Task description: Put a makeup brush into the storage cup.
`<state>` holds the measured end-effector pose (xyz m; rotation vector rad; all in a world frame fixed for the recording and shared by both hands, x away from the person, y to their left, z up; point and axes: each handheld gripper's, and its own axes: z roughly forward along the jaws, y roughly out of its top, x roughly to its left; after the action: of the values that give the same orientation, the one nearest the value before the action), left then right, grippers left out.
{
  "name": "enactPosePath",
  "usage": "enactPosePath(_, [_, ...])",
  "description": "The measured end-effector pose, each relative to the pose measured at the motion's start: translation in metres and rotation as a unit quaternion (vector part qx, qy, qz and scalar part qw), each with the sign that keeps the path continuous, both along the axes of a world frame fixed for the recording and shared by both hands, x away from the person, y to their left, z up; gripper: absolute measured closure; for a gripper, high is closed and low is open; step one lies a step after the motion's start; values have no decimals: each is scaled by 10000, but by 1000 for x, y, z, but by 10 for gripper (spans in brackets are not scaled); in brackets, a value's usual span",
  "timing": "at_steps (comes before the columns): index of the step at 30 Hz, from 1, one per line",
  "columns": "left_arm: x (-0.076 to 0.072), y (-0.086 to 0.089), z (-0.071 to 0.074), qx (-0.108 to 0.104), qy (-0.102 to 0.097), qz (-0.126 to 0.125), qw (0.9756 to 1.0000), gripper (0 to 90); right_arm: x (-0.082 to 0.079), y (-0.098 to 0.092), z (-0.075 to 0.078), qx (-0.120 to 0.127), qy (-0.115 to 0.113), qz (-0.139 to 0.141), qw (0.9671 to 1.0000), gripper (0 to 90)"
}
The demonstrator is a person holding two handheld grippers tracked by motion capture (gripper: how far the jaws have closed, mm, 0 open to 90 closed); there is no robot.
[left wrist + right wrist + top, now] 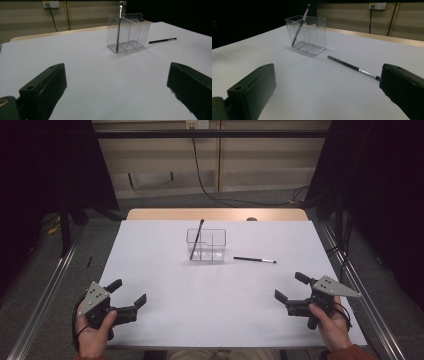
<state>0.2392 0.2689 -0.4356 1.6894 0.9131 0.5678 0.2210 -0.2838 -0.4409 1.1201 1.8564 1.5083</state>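
Black tongs (129,293), clear organizer (206,245), dark silver-banded brush (254,260), white table (210,295).

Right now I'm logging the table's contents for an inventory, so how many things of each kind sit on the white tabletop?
Slim dark makeup brushes: 2, one standing in the organiser, one lying flat to its right.
Clear plastic organiser with compartments: 1.
Total: 3 things on the white table.
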Motion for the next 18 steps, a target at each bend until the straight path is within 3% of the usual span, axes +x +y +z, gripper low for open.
enactPosePath(4, [0,1,1,-124,-75,56,9999,28,7,-1,4,12,-52,-22,10000,0])
enactPosePath(9, [2,1,1,-54,-105,41,9999,28,21,-4,3,-128,40,38,9999,3])
enactPosePath(18, [3,1,0,-48,-61,48,10000,28,52,-8,13,-99,72,-12,9999,24])
